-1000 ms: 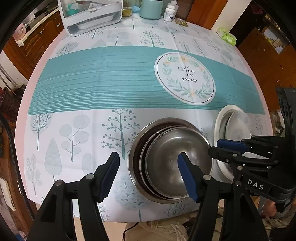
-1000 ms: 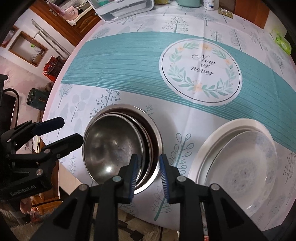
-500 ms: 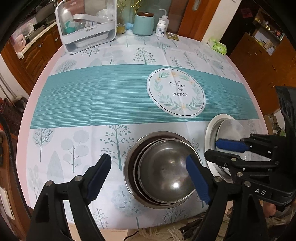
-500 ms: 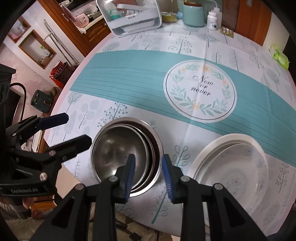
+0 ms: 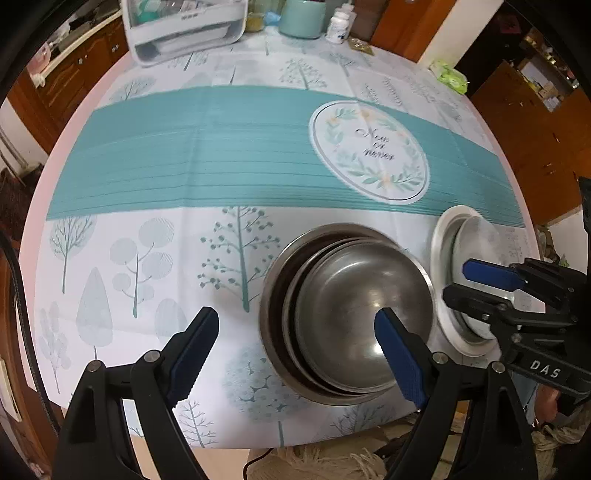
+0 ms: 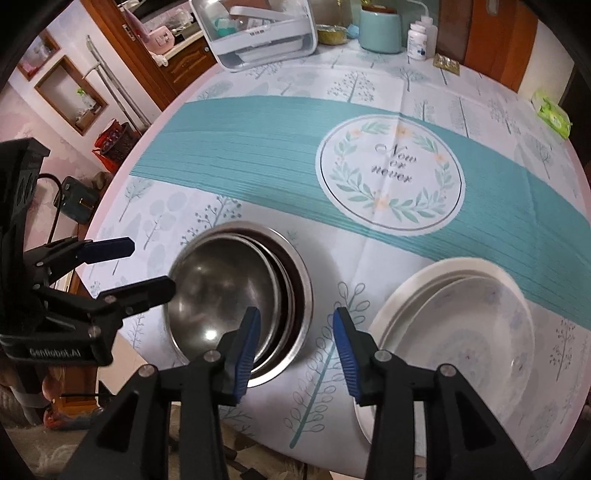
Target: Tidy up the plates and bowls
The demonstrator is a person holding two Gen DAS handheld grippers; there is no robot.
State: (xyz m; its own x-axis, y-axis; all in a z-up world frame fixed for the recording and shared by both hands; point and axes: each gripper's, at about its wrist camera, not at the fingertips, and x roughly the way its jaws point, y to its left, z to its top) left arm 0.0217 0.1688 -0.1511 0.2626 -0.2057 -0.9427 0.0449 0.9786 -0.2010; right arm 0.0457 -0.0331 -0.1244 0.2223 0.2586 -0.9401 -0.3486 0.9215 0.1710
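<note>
Several steel bowls (image 5: 354, 306) (image 6: 221, 288) sit nested near the table's front edge. Beside them lies a stack of white plates (image 5: 476, 240) (image 6: 461, 332). My left gripper (image 5: 299, 350) (image 6: 144, 267) hovers over the stack's left side with its jaws opening: one finger is above the inner bowl, the other outside over the cloth, neither touching. My right gripper (image 6: 295, 347) (image 5: 465, 282) straddles the bowls' right rim between bowls and plates. Its jaws are opening too, and its pads are off the rim.
A round table under a teal and white cloth (image 5: 221, 147) carries a white dish rack (image 5: 184, 26) (image 6: 258, 33), a teal canister (image 6: 380, 29), a pill bottle (image 6: 419, 40) and a green packet (image 6: 552, 114) along its far edge. Wooden cabinets surround it.
Both pairs of jaws have spread wider. The right gripper's pads were close around the bowls' rim and now stand apart from it. Bowls and plates have not shifted.
</note>
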